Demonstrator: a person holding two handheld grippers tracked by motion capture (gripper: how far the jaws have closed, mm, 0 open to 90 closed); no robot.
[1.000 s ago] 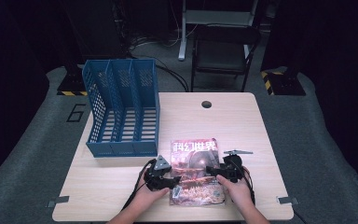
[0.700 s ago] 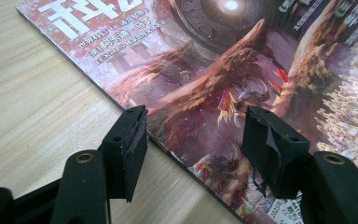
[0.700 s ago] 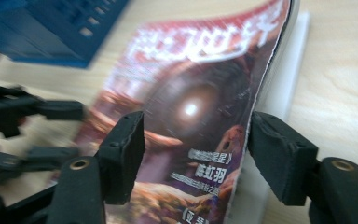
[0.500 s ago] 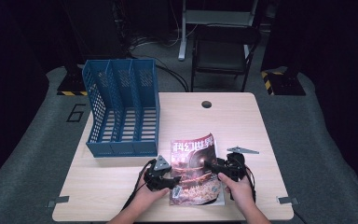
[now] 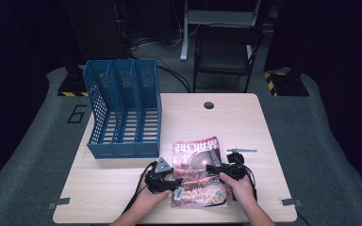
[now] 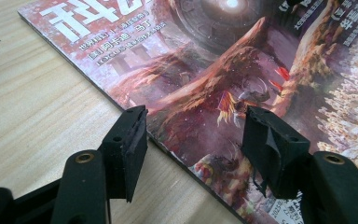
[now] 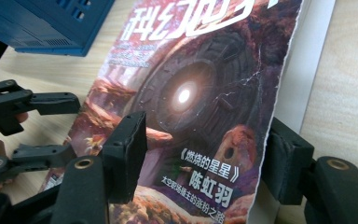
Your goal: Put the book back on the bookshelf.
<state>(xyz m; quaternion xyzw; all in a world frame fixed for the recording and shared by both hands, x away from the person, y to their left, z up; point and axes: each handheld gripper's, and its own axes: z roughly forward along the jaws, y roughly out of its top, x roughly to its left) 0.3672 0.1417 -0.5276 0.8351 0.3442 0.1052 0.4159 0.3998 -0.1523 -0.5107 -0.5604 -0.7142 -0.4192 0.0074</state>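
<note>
The magazine (image 5: 199, 172) lies flat at the near edge of the table (image 5: 245, 122), long side pointing away from the person. Left gripper (image 5: 173, 182) sits half open over its left edge, not pinching. Right gripper (image 5: 215, 168), jaws just closing, straddles the lifted cover at the right edge & is closest to grabbing.

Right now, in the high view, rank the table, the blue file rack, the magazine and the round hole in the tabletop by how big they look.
1. Table, by far the largest.
2. Blue file rack.
3. Magazine, clearly smaller than the rack.
4. Round hole, the smallest.
</note>
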